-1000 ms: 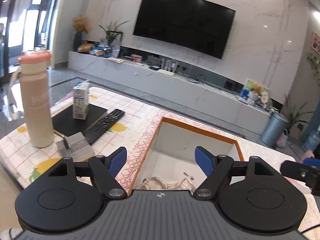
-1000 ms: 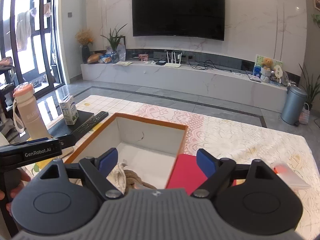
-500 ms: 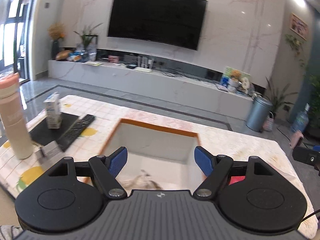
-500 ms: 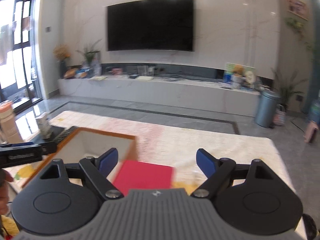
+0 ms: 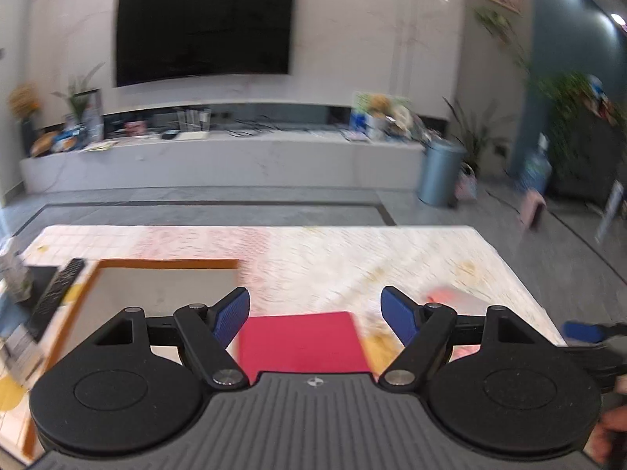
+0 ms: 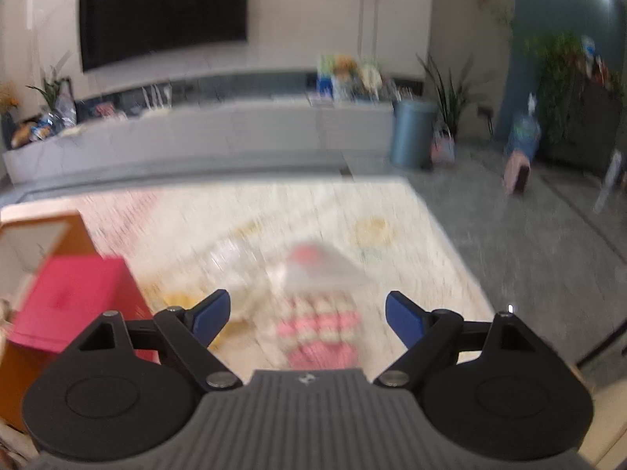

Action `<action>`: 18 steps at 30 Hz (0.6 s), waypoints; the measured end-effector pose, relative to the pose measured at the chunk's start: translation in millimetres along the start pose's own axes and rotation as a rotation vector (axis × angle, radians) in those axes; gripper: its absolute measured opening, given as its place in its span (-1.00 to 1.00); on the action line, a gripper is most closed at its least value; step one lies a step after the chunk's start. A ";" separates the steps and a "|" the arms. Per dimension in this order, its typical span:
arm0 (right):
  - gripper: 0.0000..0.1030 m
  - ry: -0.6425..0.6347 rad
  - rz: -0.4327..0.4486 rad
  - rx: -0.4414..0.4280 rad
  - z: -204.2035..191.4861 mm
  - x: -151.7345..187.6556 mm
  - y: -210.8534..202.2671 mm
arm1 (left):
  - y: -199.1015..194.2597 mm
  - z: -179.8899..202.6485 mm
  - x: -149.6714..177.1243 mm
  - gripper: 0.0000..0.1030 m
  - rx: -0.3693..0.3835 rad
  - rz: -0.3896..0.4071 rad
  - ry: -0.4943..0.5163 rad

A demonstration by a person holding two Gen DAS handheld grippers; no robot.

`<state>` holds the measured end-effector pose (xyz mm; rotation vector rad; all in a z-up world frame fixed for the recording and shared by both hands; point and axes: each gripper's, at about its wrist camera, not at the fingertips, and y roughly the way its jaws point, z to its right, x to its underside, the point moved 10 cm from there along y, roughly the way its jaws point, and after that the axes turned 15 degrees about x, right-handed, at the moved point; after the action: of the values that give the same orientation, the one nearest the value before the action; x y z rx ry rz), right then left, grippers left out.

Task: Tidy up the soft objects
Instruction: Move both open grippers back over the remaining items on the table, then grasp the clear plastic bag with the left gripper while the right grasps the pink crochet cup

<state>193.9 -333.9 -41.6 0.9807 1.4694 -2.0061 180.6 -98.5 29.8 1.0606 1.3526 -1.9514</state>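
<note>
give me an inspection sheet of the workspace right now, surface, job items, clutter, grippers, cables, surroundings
Surface: table under a patterned cloth.
Job's things: orange-rimmed box at left; red flat item beside it; blurred pink-and-white soft item ahead of the right gripper; clear bag beyond.
Clutter: remote control on a black tray at far left.
Grippers: left gripper open, holding nothing; right gripper open, holding nothing.
Cables: wires on the TV console.
Surroundings: wall TV, blue bin, plants.

right gripper [image 6: 307, 313] gapes above a blurred pink-and-cream soft item [image 6: 319, 333]; red box [image 6: 70, 301] left.
</note>
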 end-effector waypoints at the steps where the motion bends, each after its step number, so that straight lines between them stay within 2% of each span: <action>1: 0.65 0.010 -0.024 -0.006 2.4 7.6 11.6 | 8.3 8.1 1.1 0.74 0.018 -0.016 0.012; 4: 0.65 0.043 -0.092 -0.049 1.2 21.1 46.2 | 38.4 28.9 6.0 0.74 0.069 -0.090 0.032; 6: 0.65 0.071 -0.131 -0.046 1.0 25.8 69.4 | 65.7 38.6 11.8 0.74 0.100 -0.167 0.011; 8: 0.62 0.090 -0.170 -0.027 -0.1 31.3 89.2 | 95.4 43.0 19.1 0.74 0.137 -0.264 -0.052; 12: 0.59 0.093 -0.208 -0.077 -9.9 36.9 109.4 | 145.6 53.9 36.6 0.74 0.210 -0.418 -0.208; 15: 0.60 0.063 -0.217 -0.050 -10.6 41.2 121.5 | 182.1 55.5 41.8 0.74 0.158 -0.472 -0.165; 18: 0.61 0.106 -0.253 -0.102 -12.0 49.9 133.0 | 216.4 48.2 48.7 0.74 0.065 -0.516 -0.150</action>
<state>261.1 -363.0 -163.9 0.9082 1.8134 -2.0530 308.3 -219.9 -113.3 0.6100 1.5993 -2.3975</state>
